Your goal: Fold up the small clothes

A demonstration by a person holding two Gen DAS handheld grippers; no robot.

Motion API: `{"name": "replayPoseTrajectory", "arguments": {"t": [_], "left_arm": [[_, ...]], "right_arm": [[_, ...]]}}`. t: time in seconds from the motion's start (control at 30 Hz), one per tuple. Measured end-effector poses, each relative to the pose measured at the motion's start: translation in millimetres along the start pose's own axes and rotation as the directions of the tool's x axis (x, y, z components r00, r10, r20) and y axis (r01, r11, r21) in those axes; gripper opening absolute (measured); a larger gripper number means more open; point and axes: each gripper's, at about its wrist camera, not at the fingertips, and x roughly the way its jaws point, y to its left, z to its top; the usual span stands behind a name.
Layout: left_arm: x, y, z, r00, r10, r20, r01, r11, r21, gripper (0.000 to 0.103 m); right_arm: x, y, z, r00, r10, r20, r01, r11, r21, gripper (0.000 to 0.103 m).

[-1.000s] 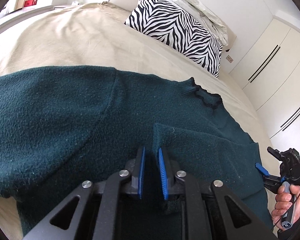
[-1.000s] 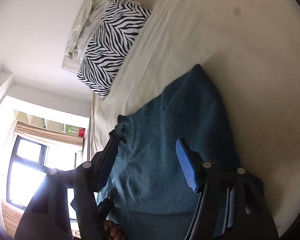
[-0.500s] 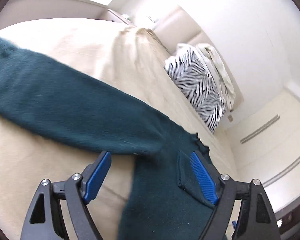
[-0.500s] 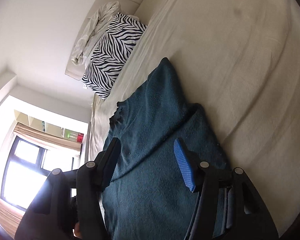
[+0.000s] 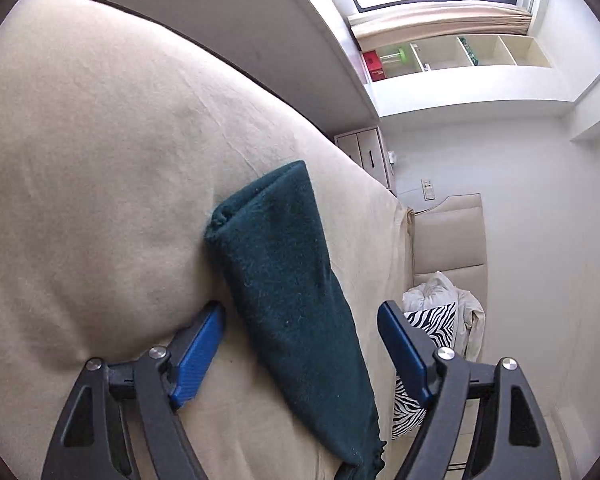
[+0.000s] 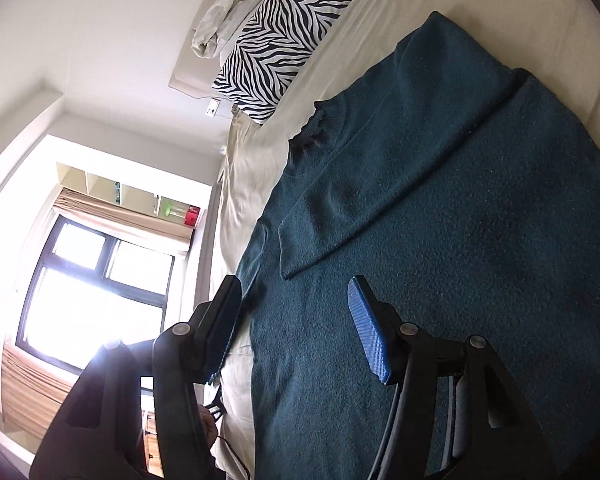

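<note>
A dark green sweater (image 6: 440, 220) lies flat on the beige bed (image 6: 252, 160), its collar (image 6: 310, 136) toward the pillows. One sleeve (image 6: 340, 208) is folded across its front, the cuff ending just ahead of my right gripper (image 6: 292, 288). That gripper hovers open over the sweater's body, nothing between its blue pads. In the left wrist view the other sleeve (image 5: 284, 272) stretches out over the sheet (image 5: 100, 180). My left gripper (image 5: 300, 308) straddles it with its jaws closing. Both pads stand clear of the cloth.
A zebra-striped pillow (image 6: 284, 36) and a crumpled white cloth (image 6: 224, 8) sit at the headboard. A window (image 6: 96, 280) and a shelf (image 5: 452, 56) line the far wall. A hand (image 6: 208, 420) shows at the bed's edge in the right wrist view.
My left gripper let go of the folded cuff, opened wide, rolled and swung over to the outstretched sleeve. My right gripper drew back, so more of the sweater shows.
</note>
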Motion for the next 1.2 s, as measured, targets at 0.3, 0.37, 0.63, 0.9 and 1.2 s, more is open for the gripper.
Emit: {"name": "replayPoseTrajectory", "arguments": {"t": [0.3,0.37,0.63,0.9,1.2], "left_arm": [[35,-80,-29,0.997,0.024,-0.077,-0.001,0.955,0.295,0.007],[42,-119,-73,0.989,0.032,-0.147,0.039,0.890,0.455,0.007],[63,-194,-346,0.923,0.181,-0.340,0.262,0.352,0.899,0.009],[62,-140,-411,0.887,0.301,-0.349,0.287,0.231,0.930,0.083],[44,-114,-364,0.891,0.261,-0.371,0.280,0.327,0.903,0.091]], "right_arm": [[-23,-3,-4,0.999,-0.034,0.032,0.034,0.999,-0.015,0.055],[-24,-10,-5,0.999,-0.031,0.028,0.031,1.000,0.002,0.055],[-5,-27,4,1.000,-0.002,0.011,0.002,0.999,0.043,0.055],[55,-15,30,0.993,-0.002,-0.119,0.005,1.000,0.027,0.056],[157,1,9,0.947,-0.083,-0.310,0.091,0.996,0.012,0.061]]}}
